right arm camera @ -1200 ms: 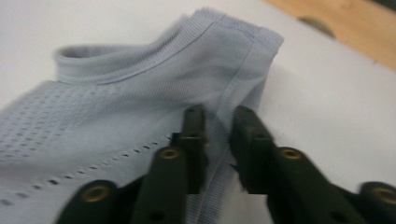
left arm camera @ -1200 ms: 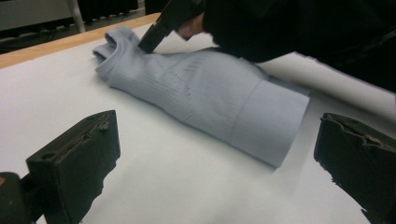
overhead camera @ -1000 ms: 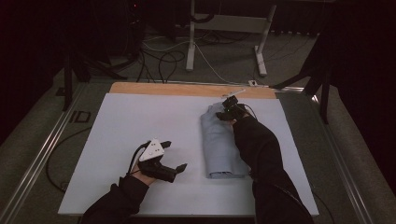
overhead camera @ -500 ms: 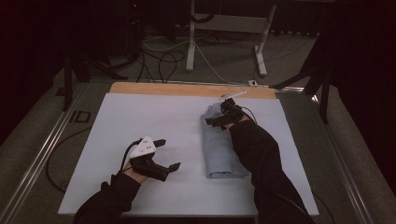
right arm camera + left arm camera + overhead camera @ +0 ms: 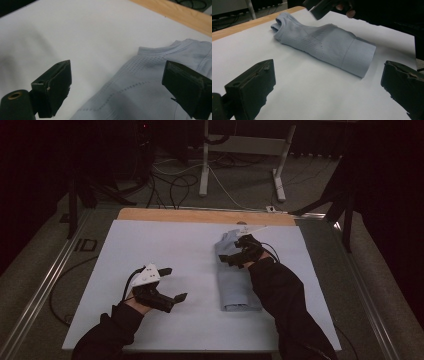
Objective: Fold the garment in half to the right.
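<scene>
- On table: one white sheet, one wooden strip at its far edge
- One folded grey shirt, right half of sheet
- Two grippers: left gripper spread wide, nothing gripped, near left; right gripper just opened, above the shirt's far end

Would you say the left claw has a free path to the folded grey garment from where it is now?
Probably yes. The left claw stands open over bare white table, and nothing lies between it and the folded grey garment. The right claw, open above the garment's far end, leaves the near hem end free.
</scene>
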`<state>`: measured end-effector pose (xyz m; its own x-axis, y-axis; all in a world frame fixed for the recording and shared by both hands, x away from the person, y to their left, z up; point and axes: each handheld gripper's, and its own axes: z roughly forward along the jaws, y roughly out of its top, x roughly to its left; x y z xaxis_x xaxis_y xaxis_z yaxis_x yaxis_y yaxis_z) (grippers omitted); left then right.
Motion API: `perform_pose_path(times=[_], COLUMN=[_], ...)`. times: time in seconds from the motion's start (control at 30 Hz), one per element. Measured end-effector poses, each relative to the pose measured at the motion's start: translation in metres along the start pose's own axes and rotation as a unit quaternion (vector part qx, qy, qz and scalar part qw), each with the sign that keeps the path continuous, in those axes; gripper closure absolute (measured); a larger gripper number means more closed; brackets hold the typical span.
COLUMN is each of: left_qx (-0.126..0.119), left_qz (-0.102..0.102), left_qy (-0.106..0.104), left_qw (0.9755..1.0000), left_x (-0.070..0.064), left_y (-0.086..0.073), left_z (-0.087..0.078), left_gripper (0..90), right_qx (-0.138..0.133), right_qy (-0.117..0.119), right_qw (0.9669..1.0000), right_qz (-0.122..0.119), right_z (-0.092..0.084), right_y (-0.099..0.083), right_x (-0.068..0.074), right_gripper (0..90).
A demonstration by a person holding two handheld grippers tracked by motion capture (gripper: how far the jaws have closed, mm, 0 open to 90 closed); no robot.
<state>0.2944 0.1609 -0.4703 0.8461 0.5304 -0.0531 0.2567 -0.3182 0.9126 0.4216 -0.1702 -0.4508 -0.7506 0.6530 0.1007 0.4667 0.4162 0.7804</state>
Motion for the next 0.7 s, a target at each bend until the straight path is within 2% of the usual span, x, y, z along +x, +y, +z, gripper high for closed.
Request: perform_pose_path(times=[0.3,0.43,0.7], left_qx=[0.002,0.005,0.004], left_qz=[-0.004,0.0,-0.002], left_qy=[0.007,0.012,0.016], left_qw=[1.0,0.9999,0.9999], left_x=[0.006,0.008,0.012], left_y=[-0.01,-0.014,-0.025], left_z=[-0.019,-0.027,-0.042], left_gripper=[0.2,0.2,0.2], right_qx=[-0.044,-0.048,-0.065], right_qy=[0.004,0.005,0.01], right_qw=[0.9989,0.9985,0.9976], right_qz=[-0.013,-0.024,-0.022], right_z=[-0.03,-0.04,-0.058], right_y=[-0.013,-0.021,-0.05], right_x=[0.02,0.027,0.033], right_gripper=[9.0,9.0,9.0])
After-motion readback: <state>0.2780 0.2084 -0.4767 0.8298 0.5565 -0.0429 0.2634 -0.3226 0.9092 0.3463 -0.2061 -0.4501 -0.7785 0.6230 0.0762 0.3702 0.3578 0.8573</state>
